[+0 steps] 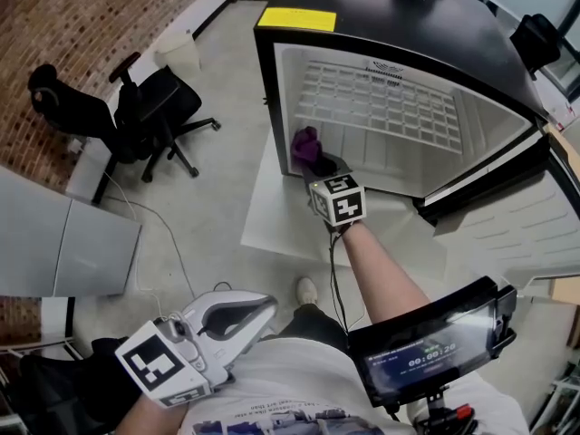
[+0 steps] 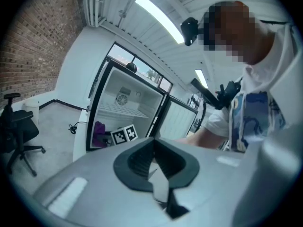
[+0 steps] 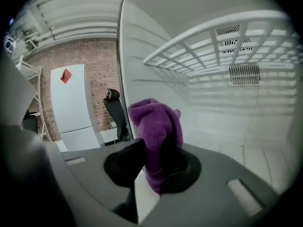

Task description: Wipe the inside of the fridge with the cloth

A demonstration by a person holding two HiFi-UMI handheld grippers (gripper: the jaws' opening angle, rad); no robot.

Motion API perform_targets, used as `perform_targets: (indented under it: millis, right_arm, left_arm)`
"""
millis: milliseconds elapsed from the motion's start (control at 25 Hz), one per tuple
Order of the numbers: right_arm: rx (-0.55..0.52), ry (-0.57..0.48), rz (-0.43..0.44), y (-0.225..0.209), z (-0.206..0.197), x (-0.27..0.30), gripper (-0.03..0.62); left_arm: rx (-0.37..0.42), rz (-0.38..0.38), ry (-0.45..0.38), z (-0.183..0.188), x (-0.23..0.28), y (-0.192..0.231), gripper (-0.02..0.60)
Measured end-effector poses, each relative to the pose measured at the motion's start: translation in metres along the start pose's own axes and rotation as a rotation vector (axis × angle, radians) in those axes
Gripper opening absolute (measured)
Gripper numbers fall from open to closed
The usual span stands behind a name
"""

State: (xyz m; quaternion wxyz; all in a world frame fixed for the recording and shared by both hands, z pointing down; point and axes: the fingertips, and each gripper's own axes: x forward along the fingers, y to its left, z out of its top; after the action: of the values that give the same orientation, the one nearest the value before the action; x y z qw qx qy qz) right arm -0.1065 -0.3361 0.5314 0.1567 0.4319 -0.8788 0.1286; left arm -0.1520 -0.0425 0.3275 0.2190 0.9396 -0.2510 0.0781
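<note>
A small black fridge [image 1: 399, 25] stands open, white inside, with a wire shelf [image 1: 381, 98]. My right gripper [image 1: 317, 163] reaches into its lower left corner, shut on a purple cloth [image 1: 306, 148]. In the right gripper view the cloth [image 3: 156, 131] bunches up between the jaws close to the left inner wall [image 3: 147, 65], below the shelf [image 3: 222, 37]. My left gripper [image 1: 258, 308] hangs low by the person's body, away from the fridge, jaws shut on nothing. The left gripper view shows the fridge [image 2: 125, 110] and cloth [image 2: 99, 132] from afar.
The fridge door [image 1: 507, 216] swings open to the right. A black office chair [image 1: 149, 116] stands on the floor to the left, beside a brick wall [image 1: 63, 25]. A white bin [image 1: 178, 51] sits near the wall. A chest-mounted screen [image 1: 435, 338] is below.
</note>
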Motion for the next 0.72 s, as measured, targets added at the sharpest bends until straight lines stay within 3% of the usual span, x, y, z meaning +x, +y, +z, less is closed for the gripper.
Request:
perform_targets:
  millis: [160,320,720]
  right_arm:
    - [0.028,-0.002,-0.005,0.01,-0.008,-0.015,0.075]
    - [0.052,-0.037,-0.066,-0.001,-0.004,-0.037,0.075]
    - [0.131,-0.105,-0.406,-0.121,-0.001,-0.12,0.075]
  left_arm:
    - [0.008,-0.019,0.004,-0.007,-0.009,-0.007,0.008]
    - [-0.009,-0.04,0.006,-0.013,-0.015,-0.015,0.008]
    - [0.029,-0.135,0.031,-0.011,0.01,-0.026,0.008]
